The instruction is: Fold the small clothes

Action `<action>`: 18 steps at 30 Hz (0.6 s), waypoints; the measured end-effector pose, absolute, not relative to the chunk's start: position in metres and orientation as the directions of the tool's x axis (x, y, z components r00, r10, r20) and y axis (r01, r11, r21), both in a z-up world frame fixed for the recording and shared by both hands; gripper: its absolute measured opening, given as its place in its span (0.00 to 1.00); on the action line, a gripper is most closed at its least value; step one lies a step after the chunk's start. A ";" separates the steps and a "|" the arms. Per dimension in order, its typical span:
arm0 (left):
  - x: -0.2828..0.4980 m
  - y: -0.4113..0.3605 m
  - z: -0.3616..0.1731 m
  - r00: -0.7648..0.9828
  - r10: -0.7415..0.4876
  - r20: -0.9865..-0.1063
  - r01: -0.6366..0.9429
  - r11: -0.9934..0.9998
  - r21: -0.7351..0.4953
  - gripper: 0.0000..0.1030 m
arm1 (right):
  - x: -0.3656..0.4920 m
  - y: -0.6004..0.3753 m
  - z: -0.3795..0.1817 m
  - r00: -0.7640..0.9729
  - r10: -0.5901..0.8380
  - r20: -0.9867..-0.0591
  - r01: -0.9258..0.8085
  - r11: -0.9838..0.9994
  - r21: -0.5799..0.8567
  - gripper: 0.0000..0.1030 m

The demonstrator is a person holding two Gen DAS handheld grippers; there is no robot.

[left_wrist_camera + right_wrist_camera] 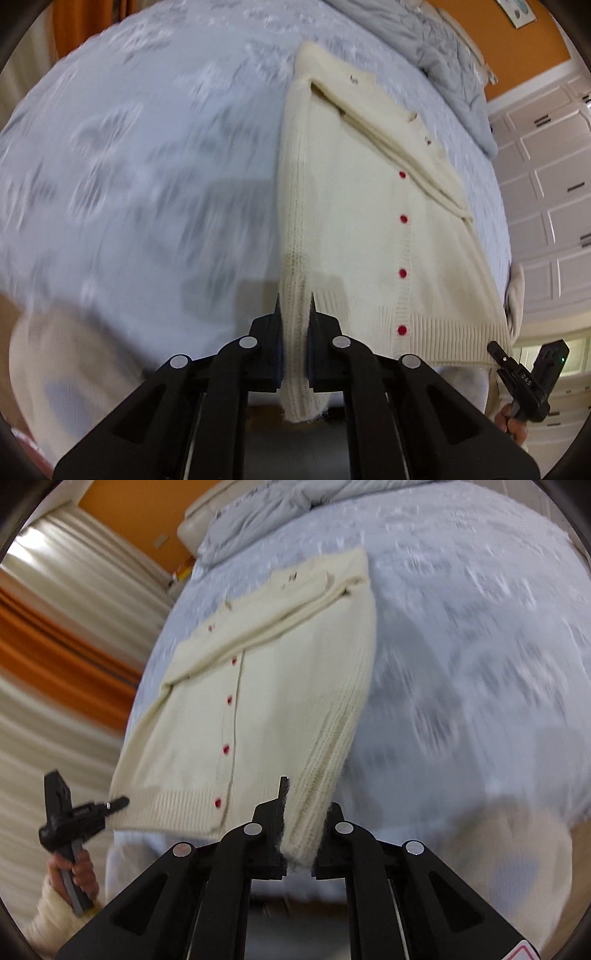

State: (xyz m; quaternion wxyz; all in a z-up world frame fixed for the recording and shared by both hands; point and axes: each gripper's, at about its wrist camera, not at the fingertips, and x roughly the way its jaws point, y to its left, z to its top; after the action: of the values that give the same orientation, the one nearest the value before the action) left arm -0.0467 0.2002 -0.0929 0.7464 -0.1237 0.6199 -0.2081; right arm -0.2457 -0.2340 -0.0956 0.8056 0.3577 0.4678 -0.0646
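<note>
A cream knit cardigan (369,229) with red buttons lies on the pale blue patterned bedspread (147,166), sleeves folded across its front. My left gripper (295,306) is shut on the cardigan's ribbed left side edge near the hem. In the right wrist view the cardigan (266,701) lies the same way, and my right gripper (306,797) is shut on its ribbed right side edge near the hem. Each gripper shows in the other's view, at the opposite hem corner: the right one (495,349), the left one (118,803).
A rumpled grey quilt (454,59) lies at the head of the bed. White panelled cupboards (546,184) stand to the right, striped orange and cream curtains (55,646) to the left. The bedspread (480,646) stretches wide beside the cardigan.
</note>
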 end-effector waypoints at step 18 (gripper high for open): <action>-0.049 0.198 0.000 0.226 -0.545 -0.808 0.246 0.834 -0.494 0.08 | -0.268 -0.265 -0.020 0.715 0.365 -0.596 0.231 0.681 0.695 0.08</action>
State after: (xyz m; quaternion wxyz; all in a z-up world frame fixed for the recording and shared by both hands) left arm -0.0486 0.1980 -0.0005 0.7718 -0.1317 0.5669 -0.2560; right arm -0.2679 -0.2652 -0.0198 0.8365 0.3974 0.3752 0.0399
